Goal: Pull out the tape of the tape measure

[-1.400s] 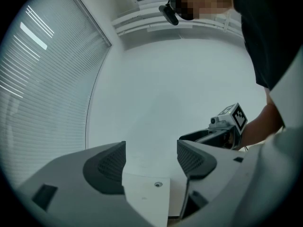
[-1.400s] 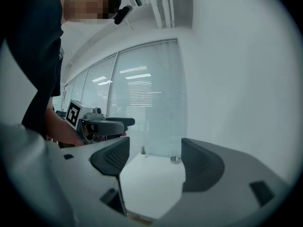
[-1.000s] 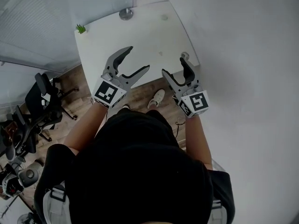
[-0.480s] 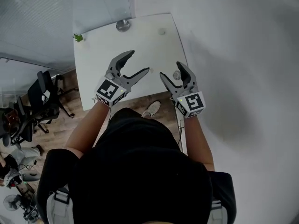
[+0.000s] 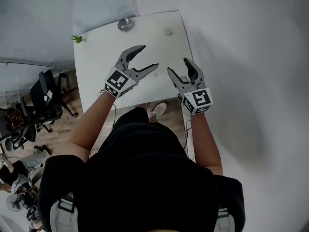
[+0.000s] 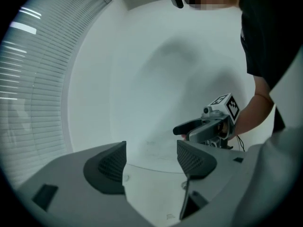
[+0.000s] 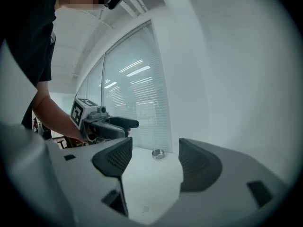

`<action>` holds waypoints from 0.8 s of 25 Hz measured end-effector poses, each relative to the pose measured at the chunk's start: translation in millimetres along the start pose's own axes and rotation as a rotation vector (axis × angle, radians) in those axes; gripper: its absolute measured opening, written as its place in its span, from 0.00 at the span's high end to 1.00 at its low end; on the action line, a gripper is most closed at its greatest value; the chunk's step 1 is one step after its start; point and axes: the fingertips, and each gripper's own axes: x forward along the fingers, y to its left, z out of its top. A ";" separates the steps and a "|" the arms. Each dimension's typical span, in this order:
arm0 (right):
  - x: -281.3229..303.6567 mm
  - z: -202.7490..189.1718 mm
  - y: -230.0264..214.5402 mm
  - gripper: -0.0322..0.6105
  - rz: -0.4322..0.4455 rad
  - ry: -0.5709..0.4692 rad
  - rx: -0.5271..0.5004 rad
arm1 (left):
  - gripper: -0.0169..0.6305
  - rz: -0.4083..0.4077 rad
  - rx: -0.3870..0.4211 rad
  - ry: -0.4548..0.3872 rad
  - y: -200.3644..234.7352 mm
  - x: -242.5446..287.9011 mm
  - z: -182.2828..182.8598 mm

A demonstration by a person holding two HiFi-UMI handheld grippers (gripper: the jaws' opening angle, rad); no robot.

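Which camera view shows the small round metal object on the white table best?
The head view: the round metal object shows whole from above, at the far edge of the table. The right gripper view shows the object small, from the side. The left gripper view does not show it.

A white bench (image 5: 96, 62) carries a small green plant (image 5: 77, 38) at its far-left corner and a round metal object (image 5: 125, 24) at the far edge.

Bright even light, fisheye-warped edges.
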 end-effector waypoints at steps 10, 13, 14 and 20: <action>58.6 -16.7 -45.4 0.52 -0.049 0.093 0.041 | 0.45 -0.145 0.015 0.079 61.1 57.6 -36.2; 73.7 -38.2 -64.7 0.52 -0.058 0.107 0.055 | 0.45 -0.167 0.039 0.108 73.8 79.1 -58.6; 80.9 -46.1 -71.2 0.52 -0.058 0.111 0.058 | 0.45 -0.173 0.049 0.118 79.9 86.3 -66.8; 102.5 -75.4 -94.2 0.52 -0.086 0.148 0.070 | 0.45 -0.213 0.062 0.151 102.0 114.9 -93.8</action>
